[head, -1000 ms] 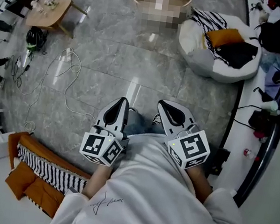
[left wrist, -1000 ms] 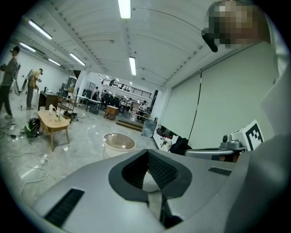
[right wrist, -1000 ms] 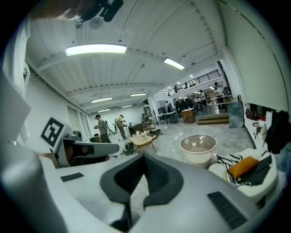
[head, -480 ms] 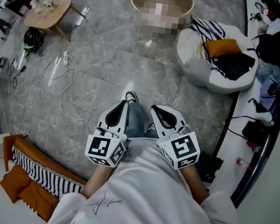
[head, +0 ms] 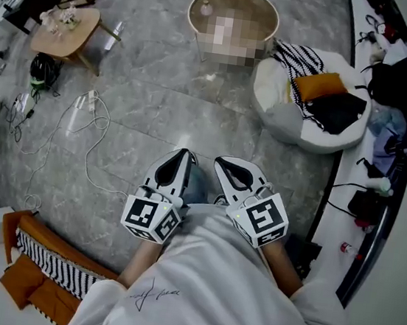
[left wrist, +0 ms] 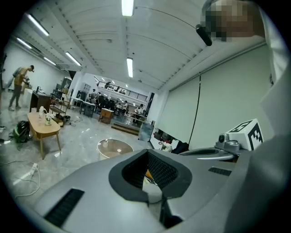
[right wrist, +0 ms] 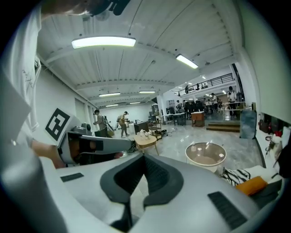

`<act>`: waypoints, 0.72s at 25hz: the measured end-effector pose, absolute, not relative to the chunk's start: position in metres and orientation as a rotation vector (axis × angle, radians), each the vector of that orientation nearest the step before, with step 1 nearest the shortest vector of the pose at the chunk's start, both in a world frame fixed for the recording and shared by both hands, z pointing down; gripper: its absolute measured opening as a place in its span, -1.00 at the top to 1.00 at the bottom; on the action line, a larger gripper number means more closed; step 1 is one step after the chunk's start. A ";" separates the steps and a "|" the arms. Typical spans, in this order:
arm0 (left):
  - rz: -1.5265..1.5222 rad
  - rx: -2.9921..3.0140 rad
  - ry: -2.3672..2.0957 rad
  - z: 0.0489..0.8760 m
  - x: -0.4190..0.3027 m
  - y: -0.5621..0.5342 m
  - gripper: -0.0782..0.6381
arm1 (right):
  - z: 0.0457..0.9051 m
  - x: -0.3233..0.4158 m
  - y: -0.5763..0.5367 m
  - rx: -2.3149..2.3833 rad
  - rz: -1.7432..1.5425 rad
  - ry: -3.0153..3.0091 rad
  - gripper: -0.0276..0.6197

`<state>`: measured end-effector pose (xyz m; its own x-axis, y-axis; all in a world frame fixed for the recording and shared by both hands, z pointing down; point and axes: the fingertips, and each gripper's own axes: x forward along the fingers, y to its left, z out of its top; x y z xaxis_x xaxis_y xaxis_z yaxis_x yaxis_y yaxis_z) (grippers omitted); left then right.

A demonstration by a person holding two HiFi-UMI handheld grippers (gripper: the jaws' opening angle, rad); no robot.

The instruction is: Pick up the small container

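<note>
Both grippers are held at waist height in front of the person's white shirt, over a grey marble floor. My left gripper [head: 184,153] [left wrist: 148,153] is shut with nothing between its jaws. My right gripper [head: 223,161] [right wrist: 143,157] is shut and empty too, close beside the left one. Far ahead stands a round glass-topped table [head: 263,1] [right wrist: 205,159] [left wrist: 105,146] with a small pale object [head: 206,7] on it. I cannot tell whether that object is the small container.
A white beanbag [head: 285,109] with orange, black and striped cushions lies ahead on the right. A white counter [head: 342,213] runs along the right edge. A wooden side table [head: 62,24] and floor cables [head: 83,116] are at left. An orange and striped bench [head: 36,247] sits behind left.
The person has walked forward: the round table and beanbag sit lower and nearer in the head view. Both grippers stayed shut and drew slightly closer together.
</note>
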<state>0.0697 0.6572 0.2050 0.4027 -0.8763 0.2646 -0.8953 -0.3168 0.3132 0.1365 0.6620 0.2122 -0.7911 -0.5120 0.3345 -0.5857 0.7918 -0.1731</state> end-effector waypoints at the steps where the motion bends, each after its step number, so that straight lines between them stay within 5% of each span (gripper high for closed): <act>1: 0.059 2.267 -1.515 0.203 0.067 0.650 0.73 | 0.210 0.133 0.655 0.856 0.366 -2.714 0.87; 18: 0.072 2.341 -1.523 0.179 -0.016 0.533 0.73 | 0.197 0.057 0.534 1.029 0.423 -2.656 0.87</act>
<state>-0.0159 0.5328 0.1792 0.4222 -0.8774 0.2277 -0.8950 -0.3634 0.2588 0.0570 0.5343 0.1971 -0.7150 -0.6097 0.3421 -0.6858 0.7067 -0.1739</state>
